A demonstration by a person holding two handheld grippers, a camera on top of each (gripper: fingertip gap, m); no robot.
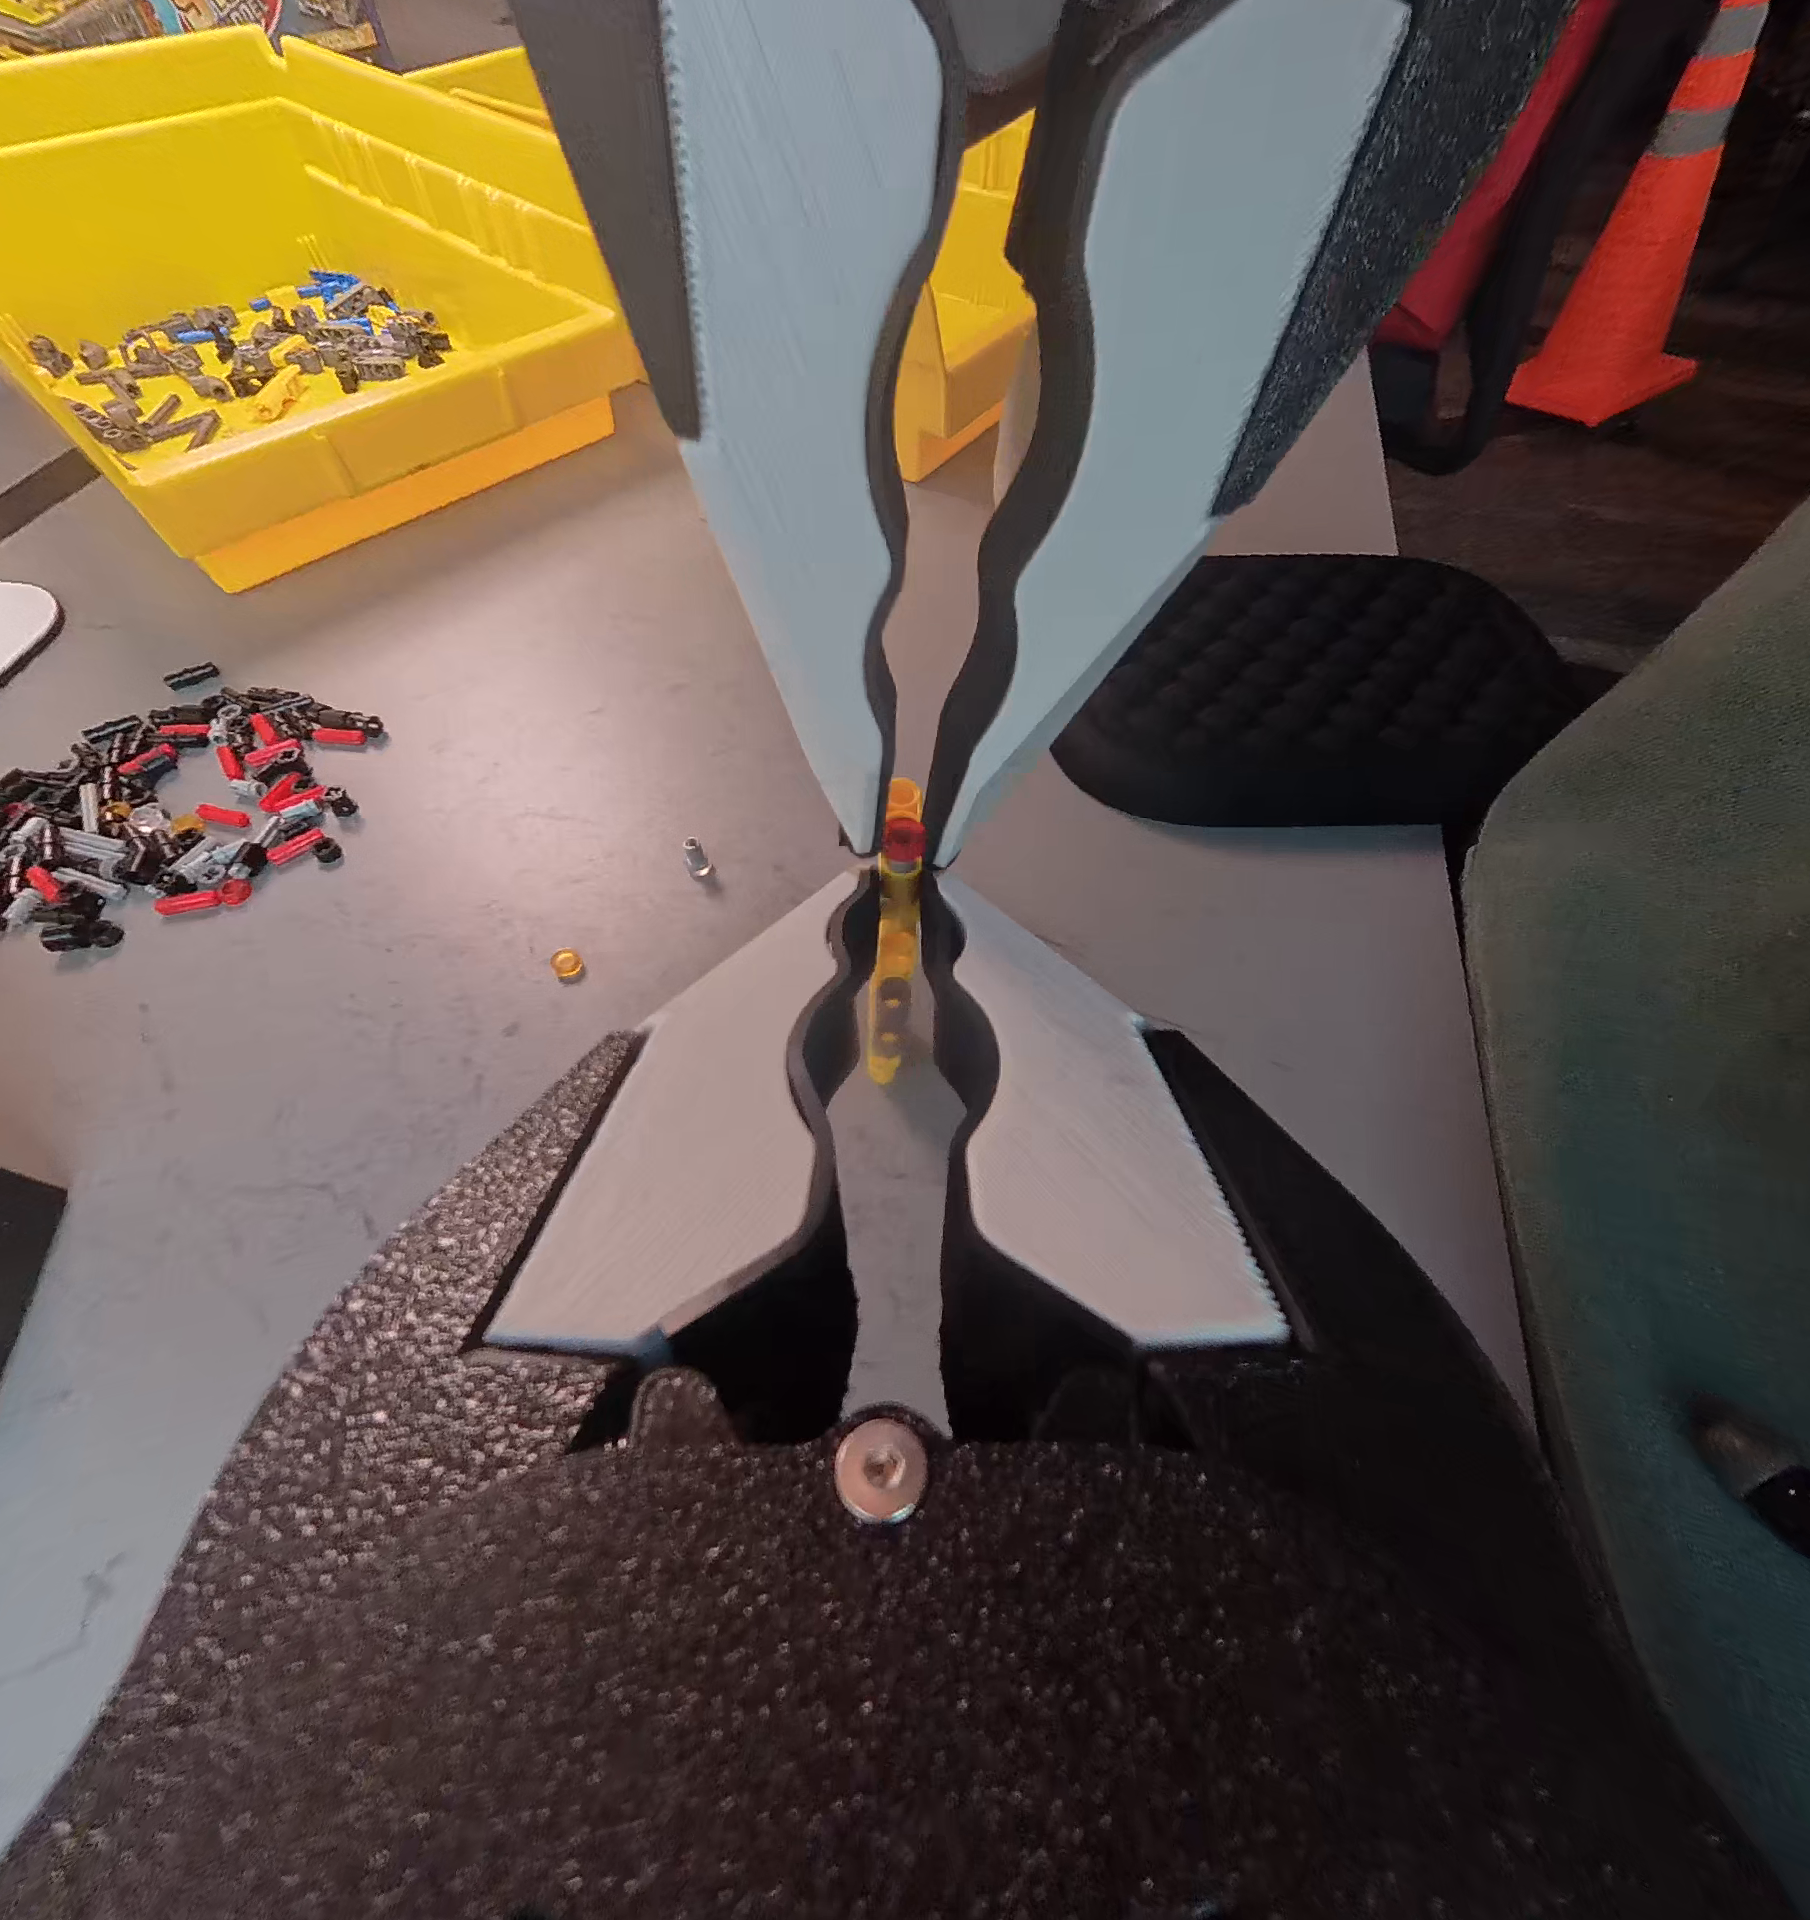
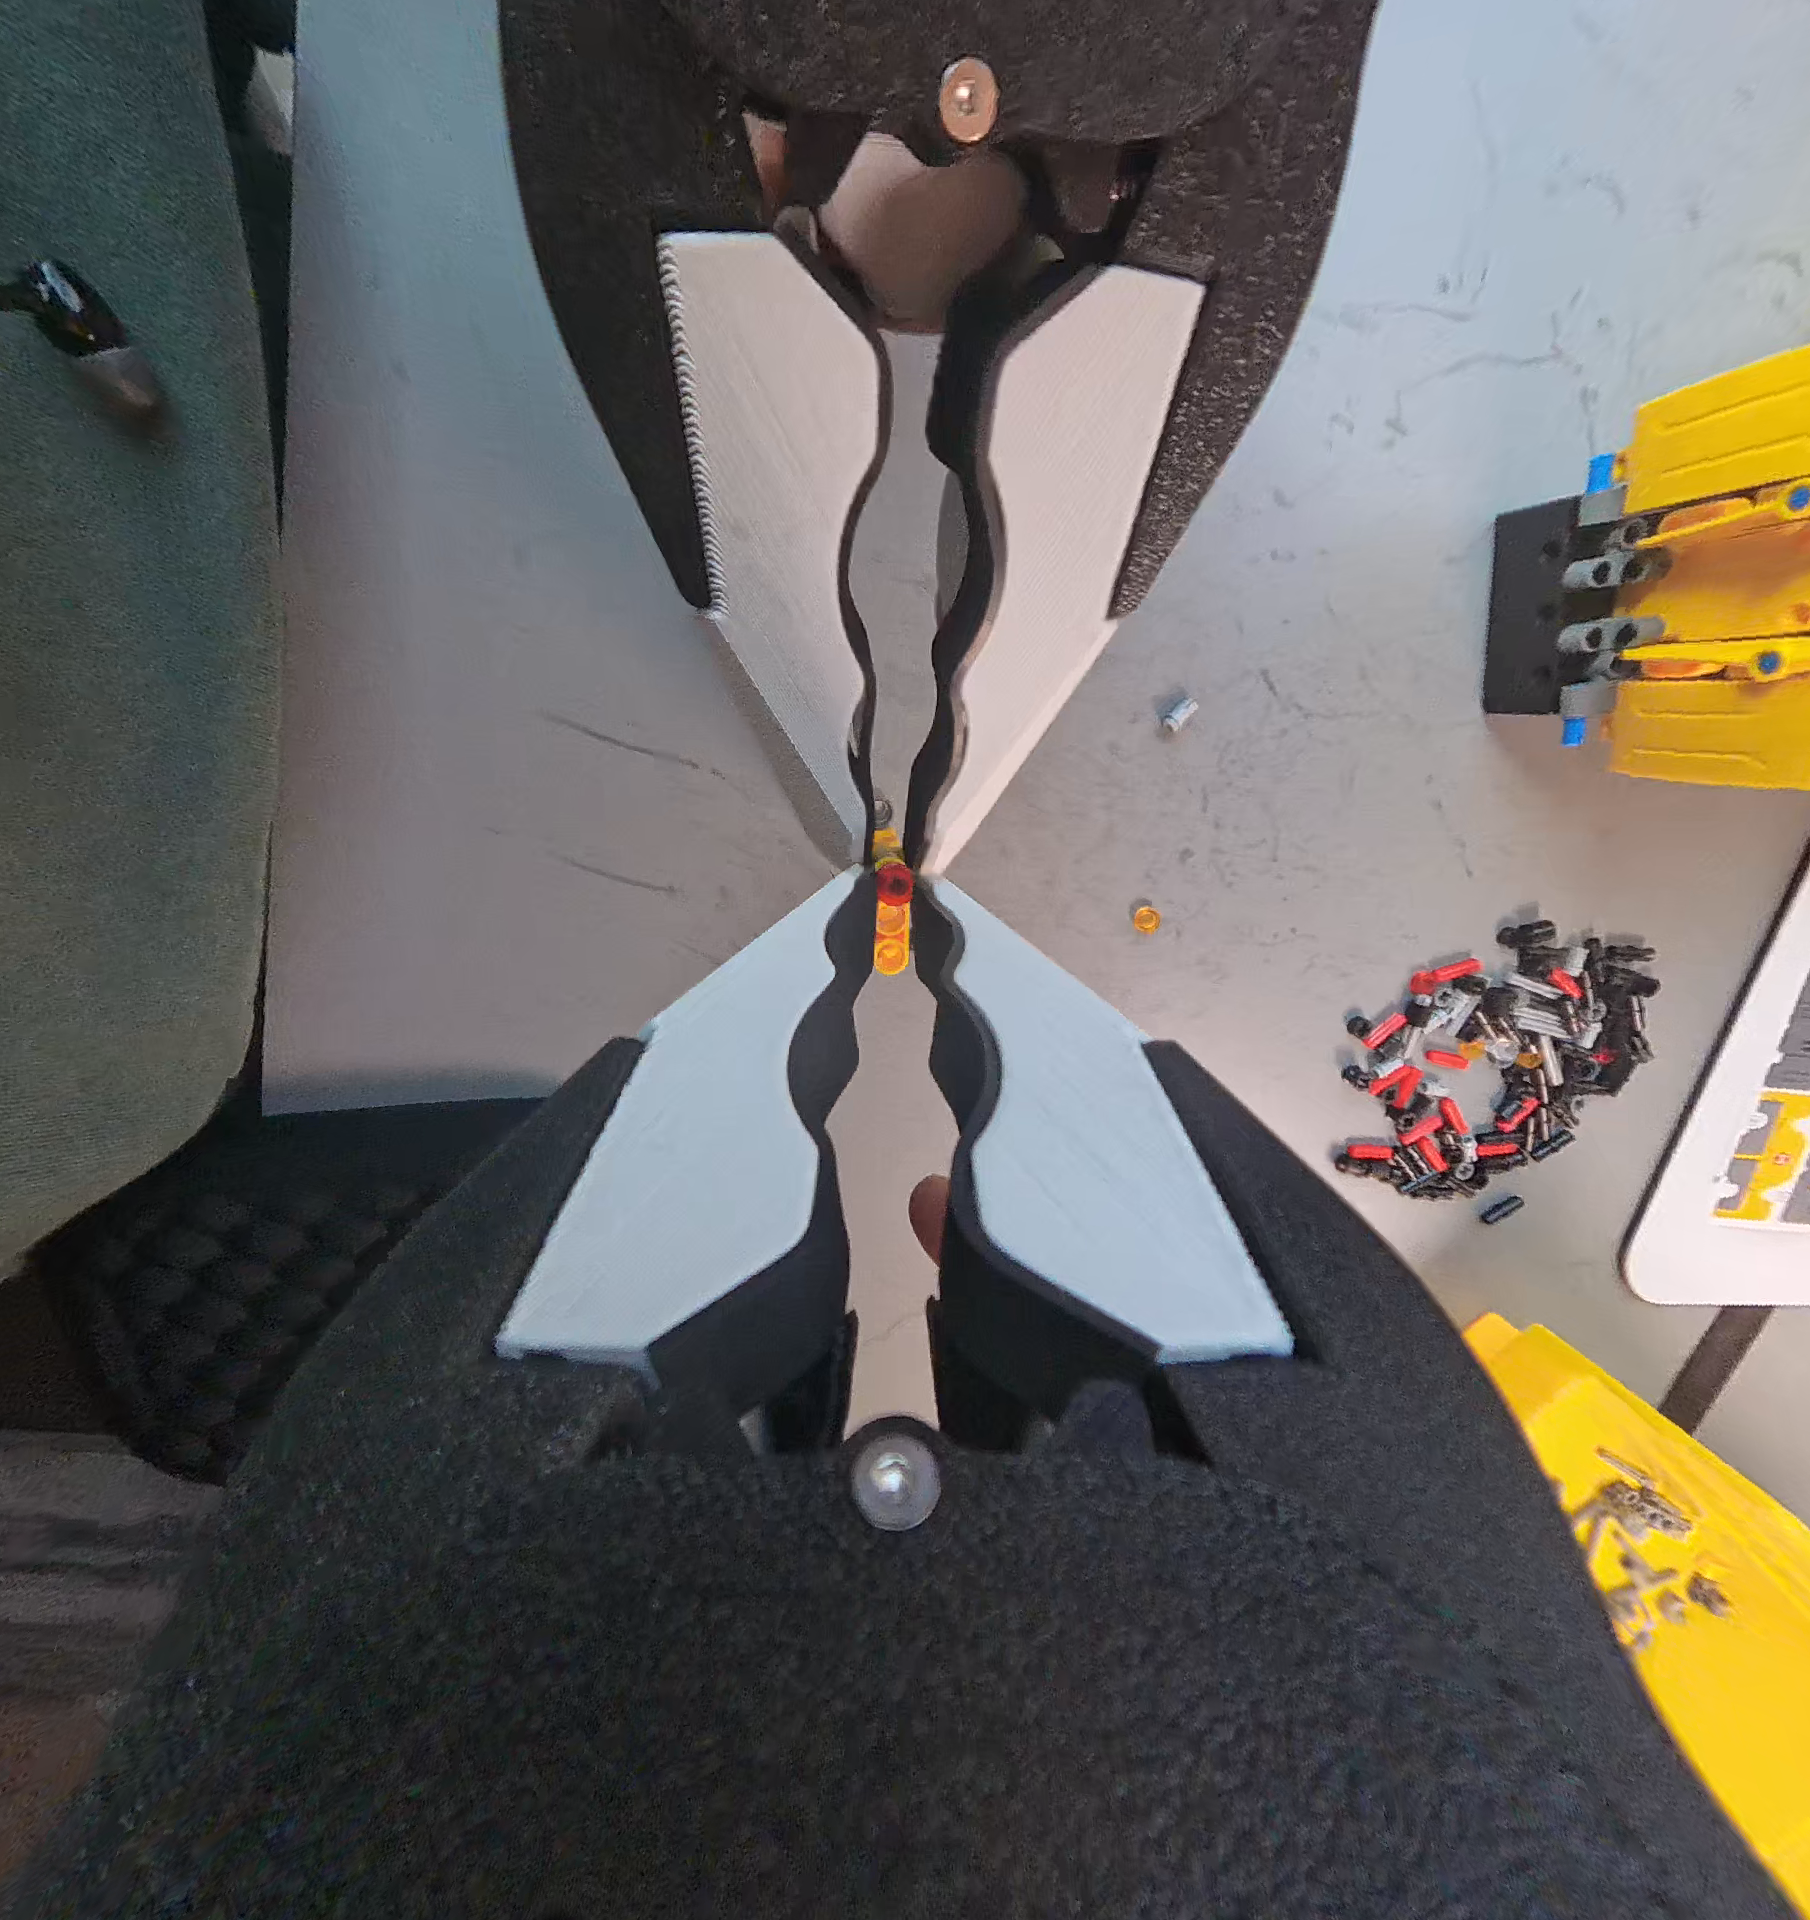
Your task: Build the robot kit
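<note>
Far left on the grey table (image 1: 465,1091), a loose pile of small black, red and grey plastic pins (image 1: 142,810); behind it, a yellow plastic bin (image 1: 381,457). Nearer the middle, a tiny orange translucent round stud (image 1: 566,964), alone. In the centre, left gripper (image 1: 896,878) and right gripper (image 2: 896,881) tip to tip above the table: left jaws pinched on a slim yellow plastic beam with holes (image 1: 890,997), right jaws pressed onto a small red round piece (image 2: 893,883) at that beam's end. At right, a black mesh chair seat (image 1: 1296,686).
</note>
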